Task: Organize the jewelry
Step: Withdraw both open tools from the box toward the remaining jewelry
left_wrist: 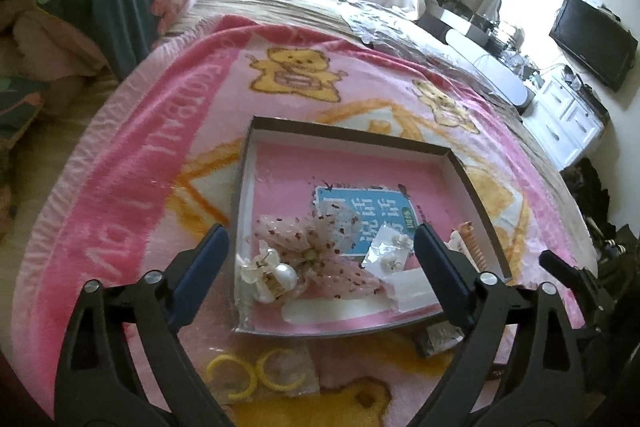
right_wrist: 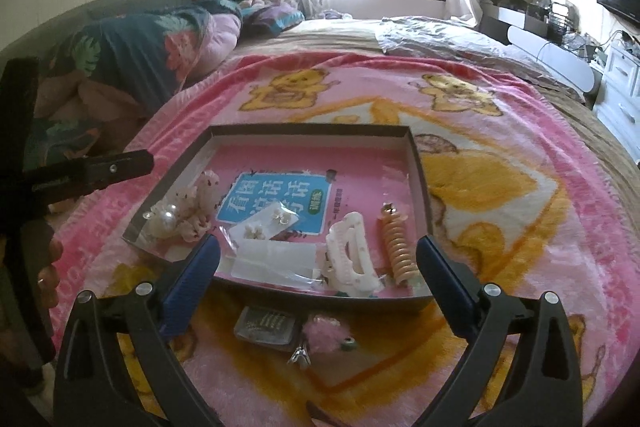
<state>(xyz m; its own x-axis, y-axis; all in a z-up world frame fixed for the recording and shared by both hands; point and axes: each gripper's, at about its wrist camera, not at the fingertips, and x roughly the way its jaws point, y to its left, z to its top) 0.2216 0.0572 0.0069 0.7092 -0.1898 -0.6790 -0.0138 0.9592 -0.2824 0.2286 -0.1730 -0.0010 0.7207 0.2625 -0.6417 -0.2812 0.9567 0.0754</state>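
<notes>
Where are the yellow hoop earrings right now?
In the left wrist view, the yellow hoop earrings lie in a clear bag on the pink blanket, outside the box, just in front of its near left corner.

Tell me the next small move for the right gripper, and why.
Probably lower the right gripper onto the fluffy pink pom-pom hair accessory and close on it. Its jaws stand open and empty, and that piece still lies on the pink bear-print blanket just outside the shallow cardboard tray, where the other accessories already sit.
</notes>
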